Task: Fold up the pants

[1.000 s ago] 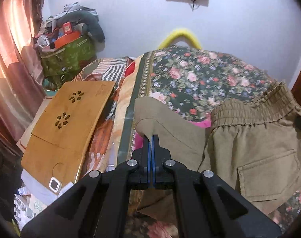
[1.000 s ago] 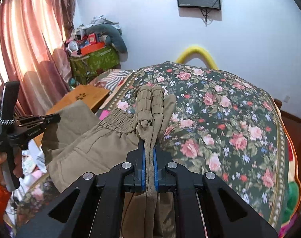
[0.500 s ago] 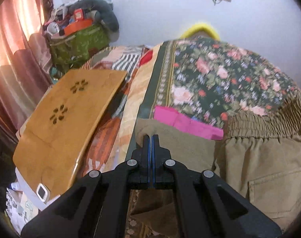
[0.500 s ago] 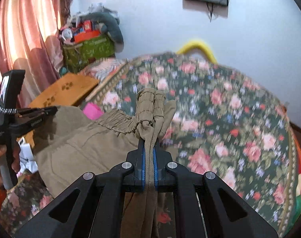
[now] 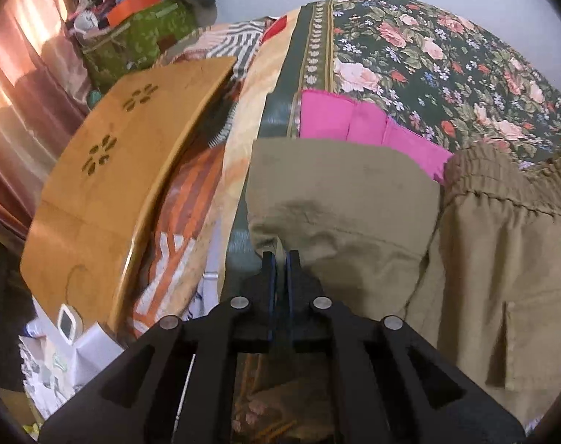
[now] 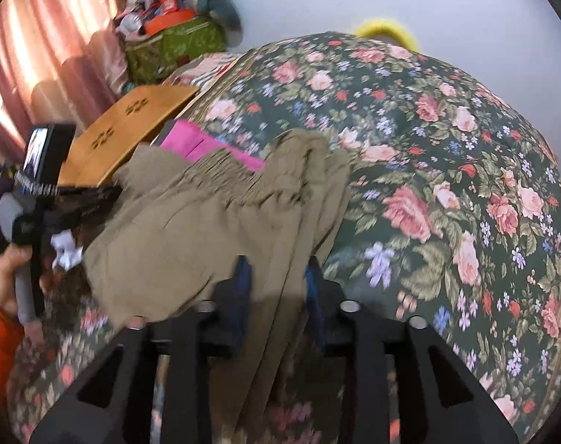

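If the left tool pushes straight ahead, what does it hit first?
The left tool is already shut on the pants; straight on it would press into that fabric, then probably the pink cloth beyond.

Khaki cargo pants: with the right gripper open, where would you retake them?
On the bunched elastic waistband of the khaki cargo pants, coming from the near side along the floral bedspread. That thick ridge lies nearest the right gripper and pinches easily.
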A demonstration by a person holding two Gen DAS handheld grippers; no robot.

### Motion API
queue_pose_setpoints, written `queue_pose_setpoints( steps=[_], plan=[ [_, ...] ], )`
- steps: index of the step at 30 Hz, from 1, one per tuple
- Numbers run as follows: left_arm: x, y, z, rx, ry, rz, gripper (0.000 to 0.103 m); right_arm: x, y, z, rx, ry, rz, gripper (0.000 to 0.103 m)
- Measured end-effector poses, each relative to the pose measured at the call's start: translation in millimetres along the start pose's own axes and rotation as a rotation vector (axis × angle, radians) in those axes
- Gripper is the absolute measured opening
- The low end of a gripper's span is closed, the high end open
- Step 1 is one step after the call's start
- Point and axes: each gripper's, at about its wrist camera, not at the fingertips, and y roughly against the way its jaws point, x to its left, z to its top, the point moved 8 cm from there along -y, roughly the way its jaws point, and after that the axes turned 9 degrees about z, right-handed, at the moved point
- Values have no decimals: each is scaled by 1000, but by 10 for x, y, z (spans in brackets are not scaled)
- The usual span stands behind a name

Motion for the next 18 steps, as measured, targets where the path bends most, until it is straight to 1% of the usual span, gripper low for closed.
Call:
queue_pose_setpoints(
  steps=[1, 5, 8, 12, 15, 18],
  plan=[
    [22, 33, -32, 10, 3, -12, 10, 27, 19, -42, 3, 11, -1, 39],
    [70, 230, -134, 22, -6, -48, 13, 129, 171, -192, -5, 35, -3, 40],
    [112, 504, -202, 2, -6, -82, 14, 191, 331, -218, -27, 22, 9, 41],
    [187, 1008, -260, -56, -5, -114, 14, 385, 733, -168, -101, 57, 8, 41],
    [231, 1509, -295, -126, -12, -139, 14, 585, 1140, -96, -189, 98, 2, 41],
    [286, 2126, -342, -219, -13, -164, 14, 772, 1517, -40, -269, 126, 4, 41]
  ],
)
